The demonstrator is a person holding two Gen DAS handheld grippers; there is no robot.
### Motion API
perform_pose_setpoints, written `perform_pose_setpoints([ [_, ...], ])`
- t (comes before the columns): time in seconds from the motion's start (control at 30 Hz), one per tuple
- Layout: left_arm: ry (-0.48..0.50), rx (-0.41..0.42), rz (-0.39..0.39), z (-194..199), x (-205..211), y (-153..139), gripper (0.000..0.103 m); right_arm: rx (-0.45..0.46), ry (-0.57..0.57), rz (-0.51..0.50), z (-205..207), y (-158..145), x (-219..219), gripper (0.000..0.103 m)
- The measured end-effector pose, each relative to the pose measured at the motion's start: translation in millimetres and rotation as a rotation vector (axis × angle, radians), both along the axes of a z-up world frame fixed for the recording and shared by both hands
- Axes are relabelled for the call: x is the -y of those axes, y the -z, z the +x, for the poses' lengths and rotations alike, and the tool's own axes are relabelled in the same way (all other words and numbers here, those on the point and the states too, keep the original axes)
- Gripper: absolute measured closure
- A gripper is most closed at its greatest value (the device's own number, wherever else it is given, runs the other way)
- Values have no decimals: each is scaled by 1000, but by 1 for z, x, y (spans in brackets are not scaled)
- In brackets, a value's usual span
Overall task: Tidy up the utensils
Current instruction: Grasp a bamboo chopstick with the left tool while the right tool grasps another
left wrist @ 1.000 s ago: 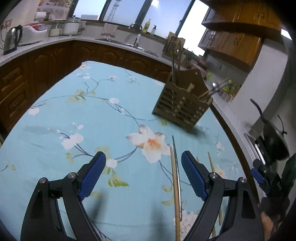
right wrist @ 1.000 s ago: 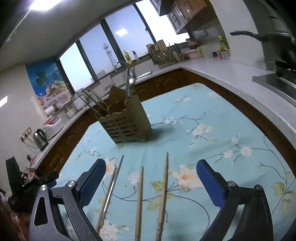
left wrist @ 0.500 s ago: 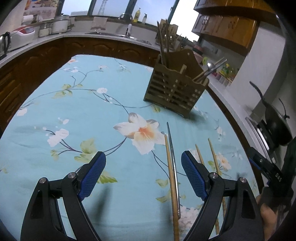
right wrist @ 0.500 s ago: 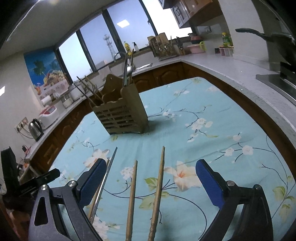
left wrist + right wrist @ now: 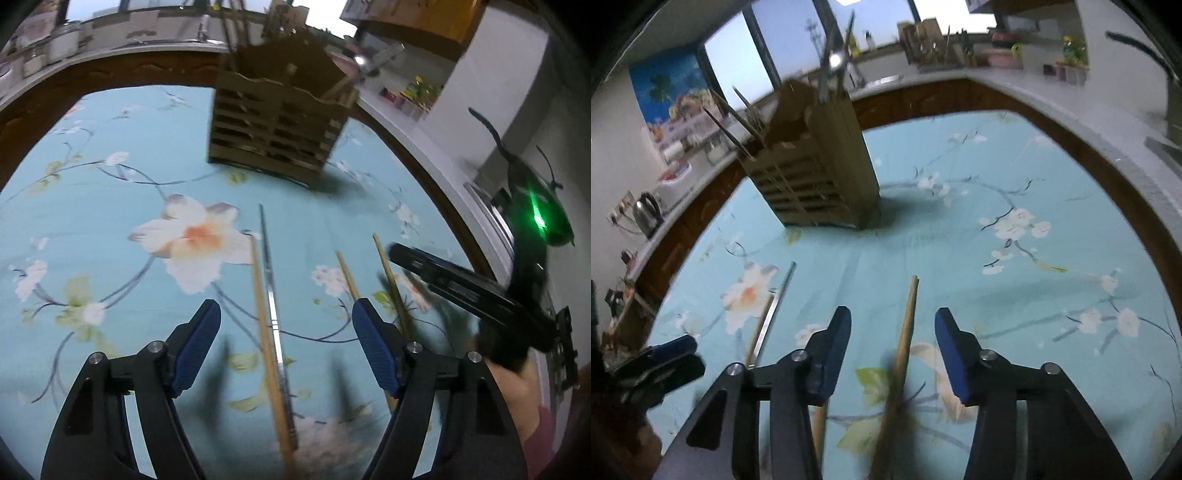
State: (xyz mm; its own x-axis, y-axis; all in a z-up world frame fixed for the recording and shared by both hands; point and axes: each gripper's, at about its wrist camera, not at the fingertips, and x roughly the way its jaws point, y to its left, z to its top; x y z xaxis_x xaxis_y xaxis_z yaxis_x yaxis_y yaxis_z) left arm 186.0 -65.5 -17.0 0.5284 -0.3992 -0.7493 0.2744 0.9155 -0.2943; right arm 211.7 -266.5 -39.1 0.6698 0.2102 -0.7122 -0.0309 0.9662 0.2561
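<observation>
A slatted wooden utensil holder point(image 5: 277, 122) point(image 5: 820, 173) stands on the flowered blue tablecloth with several utensils upright in it. In front of it lie a metal chopstick point(image 5: 273, 295) point(image 5: 775, 310) and three wooden ones. My left gripper point(image 5: 286, 332) hangs low over the metal chopstick and the wooden chopstick point(image 5: 262, 325) beside it. Its jaws are closing with both sticks between them, untouched. My right gripper point(image 5: 892, 332) straddles another wooden chopstick point(image 5: 907, 332); its jaws are closing too, the pads still apart from the stick. The last wooden chopstick point(image 5: 820, 424) lies partly hidden under its left finger.
A brown wooden counter with a white top curves round the table point(image 5: 1052, 192). A kettle point(image 5: 646, 214) and jars stand on it at the left, a dark pan point(image 5: 532, 192) at the right. A person's hand point(image 5: 517, 376) holds the right gripper close beside the left one.
Both grippers have dropped toward the table and closer to the chopsticks. The right jaws have narrowed a lot, now around one wooden chopstick. The left jaws have narrowed slightly.
</observation>
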Motion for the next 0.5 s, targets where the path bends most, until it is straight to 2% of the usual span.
perform_pose_setpoints([
  [0.1, 27, -15, 13, 5, 12, 4, 31, -49, -27, -41, 18, 12, -4, 72],
  [0.13, 35, -19, 17, 7, 16, 4, 31, -76, -38, -59, 24, 18, -4, 79],
  [0.17, 43, -23, 20, 9, 20, 4, 32, -69, -36, -77, 24, 19, -3, 92],
  [0.2, 56, -28, 25, 11, 26, 5, 34, -74, -34, -102, 24, 19, -3, 95],
  [0.33, 105, -39, 41, 19, 49, 9, 38, -83, -39, -86, 14, 19, 13, 95],
  [0.43, 134, -51, 69, 27, 68, 15, 47, -86, -24, -75, -4, 19, 30, 95],
  [0.5, 148, -64, 98, 33, 80, 20, 57, -87, -10, -53, -16, 19, 42, 95],
])
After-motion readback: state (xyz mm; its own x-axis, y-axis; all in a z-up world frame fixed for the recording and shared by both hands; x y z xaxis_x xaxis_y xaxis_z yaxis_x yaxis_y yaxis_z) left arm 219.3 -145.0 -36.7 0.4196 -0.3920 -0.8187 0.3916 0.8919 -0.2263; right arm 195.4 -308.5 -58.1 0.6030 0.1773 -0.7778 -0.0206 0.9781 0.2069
